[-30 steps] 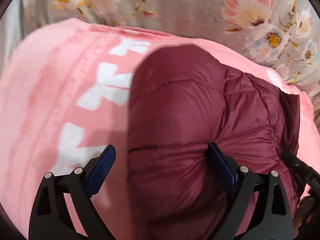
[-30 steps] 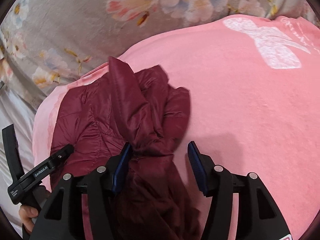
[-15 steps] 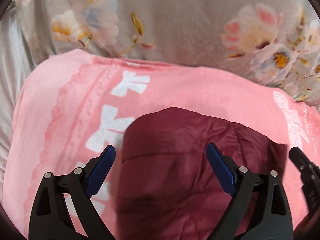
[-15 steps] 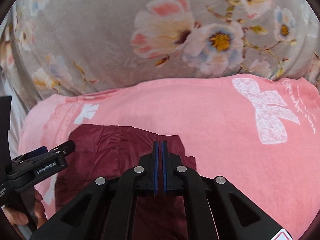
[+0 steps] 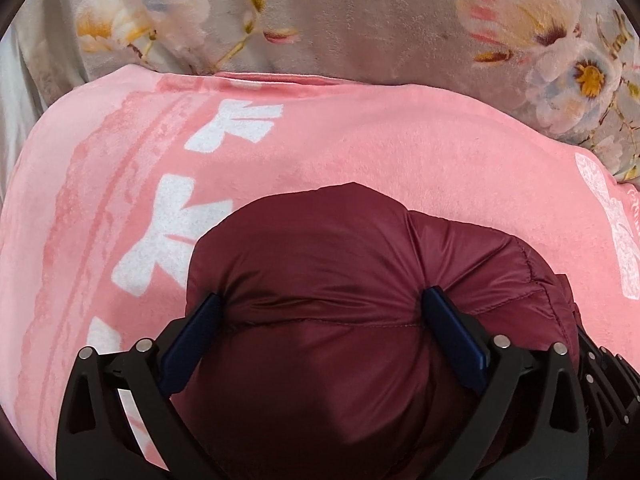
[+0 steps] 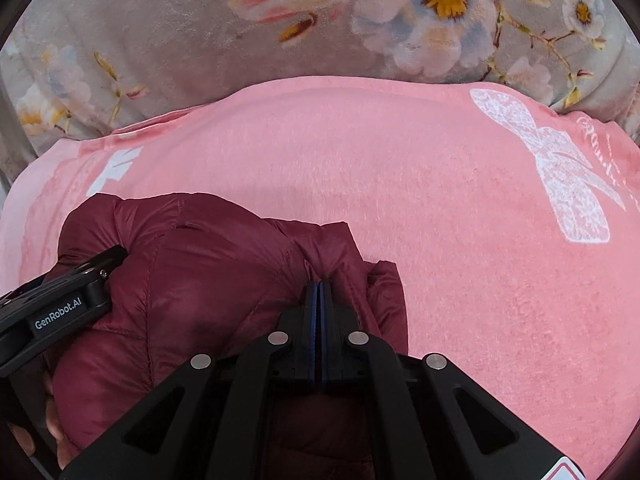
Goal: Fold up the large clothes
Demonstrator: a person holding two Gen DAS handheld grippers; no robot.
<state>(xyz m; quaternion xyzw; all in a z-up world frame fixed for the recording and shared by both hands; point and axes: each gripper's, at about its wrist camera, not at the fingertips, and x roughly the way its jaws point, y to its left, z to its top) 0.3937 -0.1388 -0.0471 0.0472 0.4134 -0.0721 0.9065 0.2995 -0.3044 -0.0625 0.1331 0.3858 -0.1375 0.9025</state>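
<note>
A maroon puffer jacket (image 5: pixel 320 264) lies bunched on a pink blanket (image 5: pixel 360 140). My left gripper (image 5: pixel 324 304) stands wide open, its blue pads pressed into the jacket's puffy bulk on both sides. In the right wrist view the jacket (image 6: pixel 192 288) fills the lower left. My right gripper (image 6: pixel 319 286) is shut on a fold at the jacket's right edge, with its pads together. The left gripper's black body (image 6: pixel 60 308) pokes in from the left.
The pink blanket (image 6: pixel 440 220) with white bow prints spreads to the right and behind the jacket. A grey floral bedspread (image 6: pixel 280 20) lies beyond it. A hand (image 6: pixel 48 424) shows at the lower left edge.
The right gripper shut half a second ago and now pinches the jacket's edge. The left gripper came down again and presses into the puffed jacket. Both cameras sit closer to the jacket.
</note>
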